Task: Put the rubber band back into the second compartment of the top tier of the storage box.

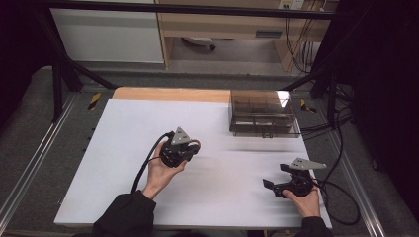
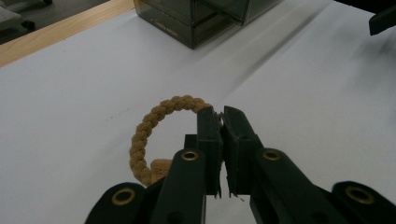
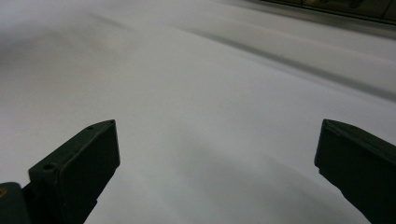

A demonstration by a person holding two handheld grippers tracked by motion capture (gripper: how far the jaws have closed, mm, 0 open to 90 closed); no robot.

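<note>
Left gripper point(image 2: 221, 116) of mine is clamped on a tan braided rope ring point(image 2: 154, 126), lifted above the white tabletop point(image 1: 123, 148); its own view shows the braid, the high view barely a loop. Right gripper point(image 1: 276, 177) gapes wide, nothing in it, at 4 o'clock. Smoky clear plastic box point(image 1: 263, 113) at 1 o'clock.

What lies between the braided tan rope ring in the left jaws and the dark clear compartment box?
Nothing: in the left gripper view, bare white tabletop runs from the ring to the box.
</note>
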